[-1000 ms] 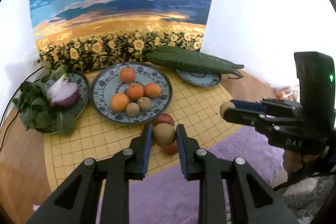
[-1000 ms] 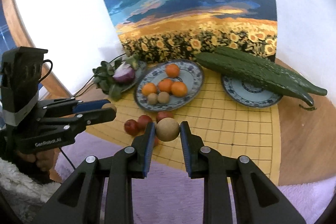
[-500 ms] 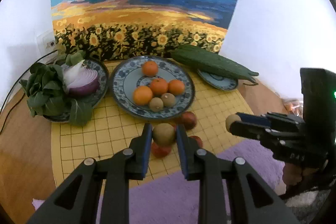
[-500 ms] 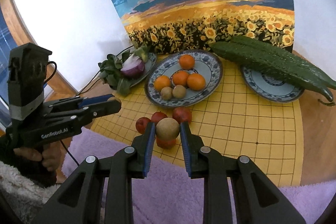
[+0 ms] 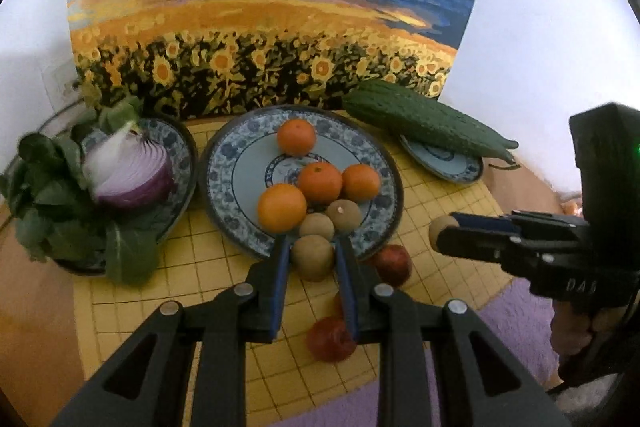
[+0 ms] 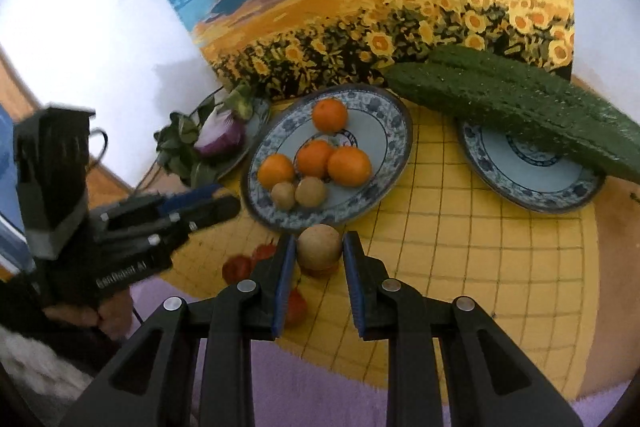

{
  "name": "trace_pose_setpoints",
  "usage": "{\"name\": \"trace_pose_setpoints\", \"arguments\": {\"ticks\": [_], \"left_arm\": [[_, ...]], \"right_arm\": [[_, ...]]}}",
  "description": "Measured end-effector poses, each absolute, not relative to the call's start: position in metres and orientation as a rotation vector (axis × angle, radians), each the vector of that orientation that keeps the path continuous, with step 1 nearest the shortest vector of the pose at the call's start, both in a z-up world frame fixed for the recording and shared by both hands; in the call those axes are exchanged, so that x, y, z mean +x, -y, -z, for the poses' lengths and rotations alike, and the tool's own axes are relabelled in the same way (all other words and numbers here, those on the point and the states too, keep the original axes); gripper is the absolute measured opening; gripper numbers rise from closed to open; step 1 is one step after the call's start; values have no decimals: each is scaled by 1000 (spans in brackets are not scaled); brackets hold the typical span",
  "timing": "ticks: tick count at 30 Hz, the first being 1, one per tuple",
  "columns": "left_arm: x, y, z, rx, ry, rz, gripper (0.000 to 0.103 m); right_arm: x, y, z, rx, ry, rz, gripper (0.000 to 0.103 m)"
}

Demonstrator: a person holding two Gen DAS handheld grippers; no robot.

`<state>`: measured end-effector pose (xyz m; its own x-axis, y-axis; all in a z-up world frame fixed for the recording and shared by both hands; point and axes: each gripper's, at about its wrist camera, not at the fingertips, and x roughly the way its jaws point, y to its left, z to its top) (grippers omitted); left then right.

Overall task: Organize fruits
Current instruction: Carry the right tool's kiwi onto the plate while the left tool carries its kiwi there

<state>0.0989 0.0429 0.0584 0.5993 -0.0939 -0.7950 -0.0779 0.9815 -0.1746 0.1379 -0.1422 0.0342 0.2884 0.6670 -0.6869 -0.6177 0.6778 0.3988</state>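
My left gripper (image 5: 312, 253) is shut on a round brown fruit (image 5: 313, 259), held just over the near rim of the blue patterned plate (image 5: 244, 163). That plate carries several oranges (image 5: 320, 182) and two brown fruits (image 5: 343, 214). My right gripper (image 6: 319, 247) is shut on a second brown fruit (image 6: 320, 246), just short of the same plate's (image 6: 376, 131) near edge. Each gripper shows in the other's view: the right one (image 5: 440, 233) at the right, the left one (image 6: 228, 205) at the left. Small red fruits (image 5: 331, 341) (image 6: 237, 269) lie on the yellow mat below the grippers.
A plate with half a purple onion (image 5: 132, 171) and leafy greens (image 5: 52, 203) stands left of the fruit plate. Two long green gourds (image 6: 516, 103) lie across a small plate (image 6: 532, 183) at the right. A sunflower painting (image 5: 272, 27) leans on the wall. A purple rug (image 6: 320, 399) borders the yellow grid mat (image 6: 460, 239).
Both grippers have moved forward and down toward the fruit plate, each still shut on its brown fruit. The plate now looks larger and nearer in both views.
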Motion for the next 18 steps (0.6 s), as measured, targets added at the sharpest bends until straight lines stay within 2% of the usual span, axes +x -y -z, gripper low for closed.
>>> {"name": "trace_pose_setpoints", "arguments": {"ticks": [18], "left_arm": [[122, -41, -34, -224, -990, 24, 24]], "right_arm": [[161, 112, -19, 16, -939, -849, 26]]}}
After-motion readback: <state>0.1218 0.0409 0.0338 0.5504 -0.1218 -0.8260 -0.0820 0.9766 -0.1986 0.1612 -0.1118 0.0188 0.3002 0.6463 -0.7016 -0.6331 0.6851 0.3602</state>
